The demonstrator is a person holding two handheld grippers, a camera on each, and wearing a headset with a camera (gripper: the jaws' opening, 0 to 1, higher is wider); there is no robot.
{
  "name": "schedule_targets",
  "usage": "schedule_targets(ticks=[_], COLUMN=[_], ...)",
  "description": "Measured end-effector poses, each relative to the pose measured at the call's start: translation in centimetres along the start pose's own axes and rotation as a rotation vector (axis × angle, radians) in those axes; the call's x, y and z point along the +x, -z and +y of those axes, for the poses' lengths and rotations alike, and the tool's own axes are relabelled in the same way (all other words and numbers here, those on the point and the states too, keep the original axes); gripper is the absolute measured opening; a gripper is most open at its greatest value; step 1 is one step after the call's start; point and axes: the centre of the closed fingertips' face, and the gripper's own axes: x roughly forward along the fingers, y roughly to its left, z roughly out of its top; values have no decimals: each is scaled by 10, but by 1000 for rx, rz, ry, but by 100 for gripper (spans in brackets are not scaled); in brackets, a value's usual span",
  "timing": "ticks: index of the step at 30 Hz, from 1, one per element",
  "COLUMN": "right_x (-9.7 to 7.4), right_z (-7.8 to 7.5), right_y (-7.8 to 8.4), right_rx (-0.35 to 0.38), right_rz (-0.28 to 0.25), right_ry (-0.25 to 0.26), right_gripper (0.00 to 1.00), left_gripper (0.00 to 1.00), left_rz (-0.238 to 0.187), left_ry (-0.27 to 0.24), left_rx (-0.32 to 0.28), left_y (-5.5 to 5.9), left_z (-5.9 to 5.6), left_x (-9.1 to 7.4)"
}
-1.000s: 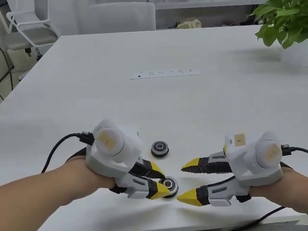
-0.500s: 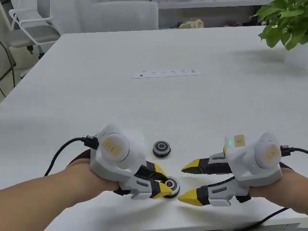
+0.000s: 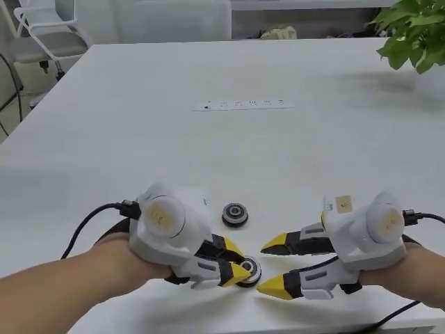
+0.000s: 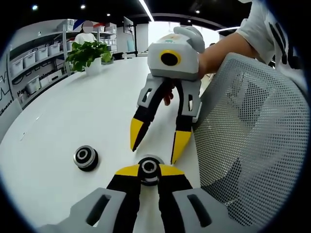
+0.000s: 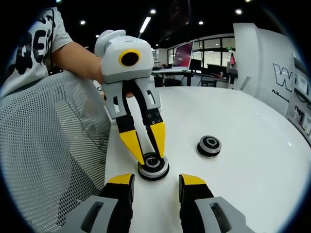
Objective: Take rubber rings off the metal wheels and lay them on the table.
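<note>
The left tongs [image 3: 240, 264] are pinching a metal wheel [image 3: 249, 270] between their yellow tips, closed down onto it, near the desk's [image 3: 208, 153] front edge. The wheel is sitting flat on the desk, wearing its dark rubber ring [image 5: 153, 173]. The right tongs [image 3: 267, 266] are hovering just at 3 o'clock of that wheel in the head view, spread wide and gripping nothing, tips pointing toward it. A second wheel [image 3: 235, 214] is lying flat at about 11 o'clock of the gripped one, near but apart.

The left gripper [image 3: 241, 264] and right gripper [image 3: 262, 268] are white with yellow-tipped black jaws.
</note>
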Motion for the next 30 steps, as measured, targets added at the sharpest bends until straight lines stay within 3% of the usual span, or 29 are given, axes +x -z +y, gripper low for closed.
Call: schedule_targets(ticks=[13,30], right_x=[7,10], right_z=[4,3], right_y=[2,-4], right_rx=[21,124], right_rz=[14,-44], right_ry=[-31,-29], right_gripper=[32,25], left_gripper=[8,8], left_rz=[-6,-10], left_ry=[-4,-5], left_rx=[-1,-1], left_y=[0,0], left_z=[0,1], left_x=[0,0])
